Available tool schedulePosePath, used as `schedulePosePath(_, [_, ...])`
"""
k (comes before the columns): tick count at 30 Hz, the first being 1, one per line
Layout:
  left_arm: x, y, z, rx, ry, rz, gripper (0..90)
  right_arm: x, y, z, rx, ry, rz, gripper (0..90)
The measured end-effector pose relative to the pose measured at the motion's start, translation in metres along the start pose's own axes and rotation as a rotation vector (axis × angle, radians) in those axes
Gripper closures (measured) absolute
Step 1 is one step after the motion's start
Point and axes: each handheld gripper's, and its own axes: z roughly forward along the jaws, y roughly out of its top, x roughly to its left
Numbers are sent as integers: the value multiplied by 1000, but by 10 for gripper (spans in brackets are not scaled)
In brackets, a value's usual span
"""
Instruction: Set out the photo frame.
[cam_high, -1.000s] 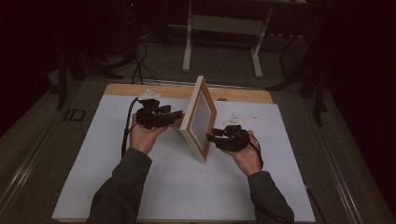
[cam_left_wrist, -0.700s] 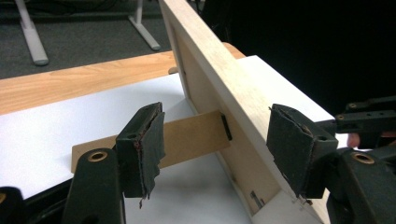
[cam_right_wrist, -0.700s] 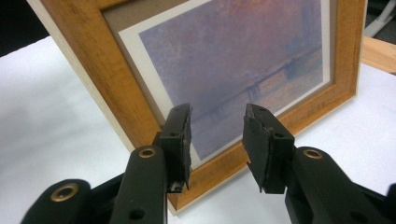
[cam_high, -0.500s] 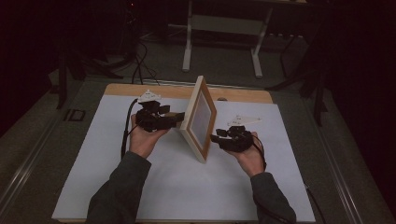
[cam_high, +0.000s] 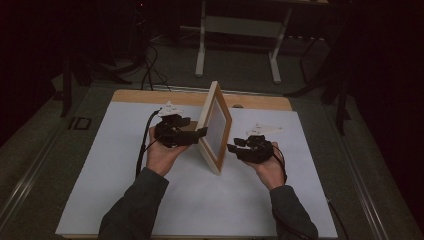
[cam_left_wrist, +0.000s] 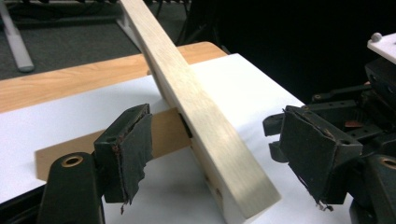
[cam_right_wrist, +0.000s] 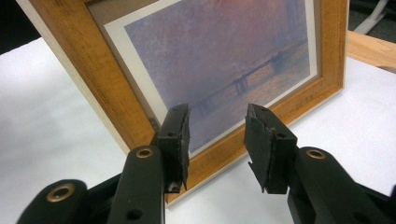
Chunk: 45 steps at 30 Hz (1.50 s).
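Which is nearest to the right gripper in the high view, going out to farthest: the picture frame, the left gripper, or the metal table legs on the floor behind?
1. Picture frame, standing just left of the right gripper.
2. Left gripper, on the frame's far side.
3. Metal table legs, on the floor beyond the table's back edge.

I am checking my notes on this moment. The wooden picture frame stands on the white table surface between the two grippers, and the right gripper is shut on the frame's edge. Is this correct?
Not quite. The picture frame does stand on the white table surface between the grippers, but the right gripper is open, its jaws apart in front of the picture and gripping nothing, as the right gripper view shows.
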Motion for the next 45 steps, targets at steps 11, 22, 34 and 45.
schedulePosePath(11, [-7,-11,12,32,42,6,311,-2,-1,-2,6,-6,2,590])
schedulePosePath(22, [-14,-22,23,56,36,1,393,-2,-2,-3,6,-7,1,578])
schedulePosePath(34, [-19,-32,31,25,43,-53,540,-2,-1,-3,6,-4,0,575])
schedulePosePath(45, [-24,-32,30,20,94,-44,599,-2,0,-4,5,-7,-1,575])
